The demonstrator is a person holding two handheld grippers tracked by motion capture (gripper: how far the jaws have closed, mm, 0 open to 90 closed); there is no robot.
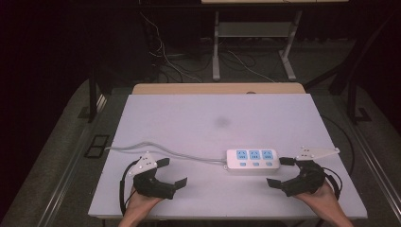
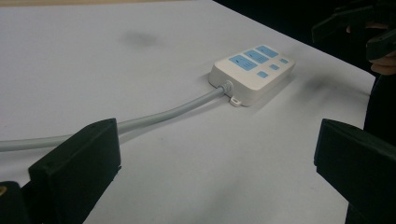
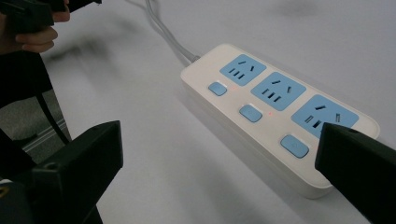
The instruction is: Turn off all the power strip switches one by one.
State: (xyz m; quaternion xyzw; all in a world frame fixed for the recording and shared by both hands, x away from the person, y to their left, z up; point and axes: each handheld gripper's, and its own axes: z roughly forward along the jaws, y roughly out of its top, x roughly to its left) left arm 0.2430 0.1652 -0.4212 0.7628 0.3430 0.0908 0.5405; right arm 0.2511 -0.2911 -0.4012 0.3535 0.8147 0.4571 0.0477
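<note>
White power strip point(image 1: 252, 160): lies flat on the white table point(image 1: 213, 118), toward the near edge and right of the middle, long side parallel to that edge. Top face carries three blue sockets in a row, each with a blue button on the near side; the right gripper view shows small red lights beside two of the buttons. Grey cord point(image 1: 156, 149): leaves the strip's left end and runs across the surface to the left edge, curving slightly. Left gripper point(image 1: 172, 172): held by a hand point(image 1: 139, 203) at the near edge, left of the middle, just on the near side of the cord; jaws spread wide, grasping nothing, pointed toward the strip. Right gripper point(image 1: 279, 171): held by the other hand point(image 1: 321, 196) near the near right corner, just beside the strip's right end; jaws spread wide, grasping nothing, one jaw tip close to the strip's end, contact not discernible. Faint dark smudge point(image 1: 221, 122): on the surface, near its middle, beyond the strip.
</note>
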